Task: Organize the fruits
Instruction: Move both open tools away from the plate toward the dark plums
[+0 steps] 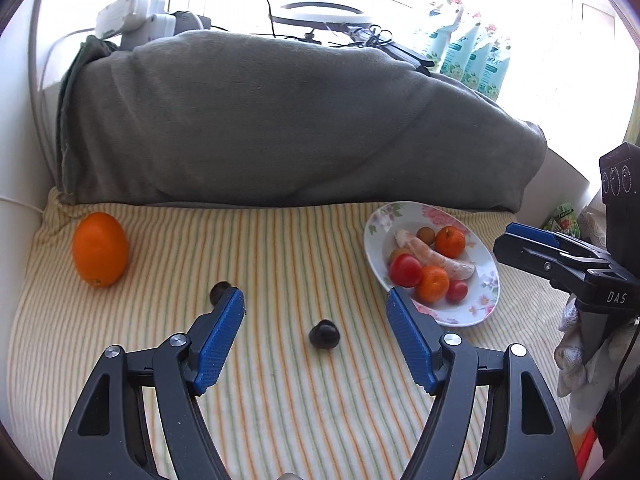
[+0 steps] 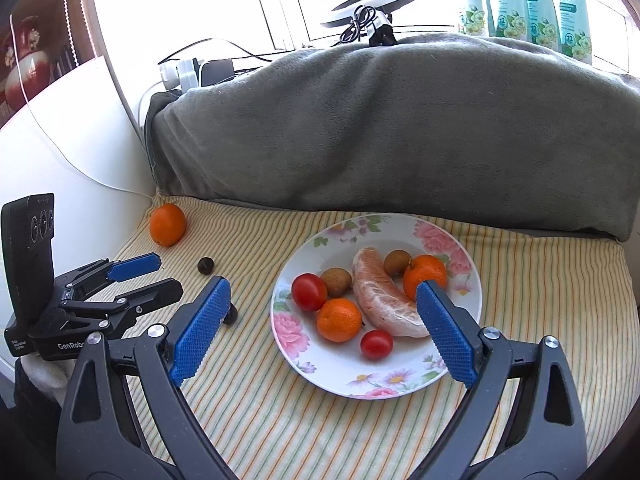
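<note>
Left camera: left gripper (image 1: 316, 300) spread wide and empty, a small dark fruit (image 1: 324, 334) lying on the striped cloth (image 1: 280, 248) between its fingers. Round and tiny, it could squirt out sideways. Big orange (image 1: 100, 249) sits far left.

Right camera: right gripper (image 2: 322, 294) wide, empty over the plate (image 2: 460, 368); dipping could nudge the tomatoes (image 2: 309, 291) off.

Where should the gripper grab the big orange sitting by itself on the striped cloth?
Grip the big orange around its fat middle, coming down from above. It stands a little taller than wide, so squeezing its sides should hold best. The open left gripper is nearest. The wall sits close on its far side, so a sideways approach looks cramped.
</note>
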A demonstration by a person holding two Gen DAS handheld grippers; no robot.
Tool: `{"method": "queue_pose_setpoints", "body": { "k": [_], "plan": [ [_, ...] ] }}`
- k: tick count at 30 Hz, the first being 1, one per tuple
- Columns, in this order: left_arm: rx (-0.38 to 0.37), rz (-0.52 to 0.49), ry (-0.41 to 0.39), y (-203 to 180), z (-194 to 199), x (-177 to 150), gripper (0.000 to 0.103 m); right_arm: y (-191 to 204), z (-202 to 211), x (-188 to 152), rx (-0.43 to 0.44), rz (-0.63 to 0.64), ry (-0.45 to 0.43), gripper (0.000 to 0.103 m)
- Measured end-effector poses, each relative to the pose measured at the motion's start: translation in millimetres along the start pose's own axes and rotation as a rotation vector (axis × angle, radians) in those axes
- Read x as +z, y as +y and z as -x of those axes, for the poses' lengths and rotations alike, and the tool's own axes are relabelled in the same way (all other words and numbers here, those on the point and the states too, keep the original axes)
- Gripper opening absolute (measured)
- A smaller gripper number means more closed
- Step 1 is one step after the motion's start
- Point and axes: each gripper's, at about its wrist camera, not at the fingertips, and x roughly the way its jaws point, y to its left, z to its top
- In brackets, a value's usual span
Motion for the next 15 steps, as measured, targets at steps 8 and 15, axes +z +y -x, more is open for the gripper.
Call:
{"method": "queue_pose_setpoints", "body": {
  "k": [8,15],
  "plan": [
    [0.064,0.056,-0.015,48,12,-8,0.074,28,-15,10,0.049,0.012,0.006,0.096],
    [0.116,0.1,-0.021,85,15,-12,0.074,63,-42,23,0.095,0.039,0.031,0.096]
  ]
}}
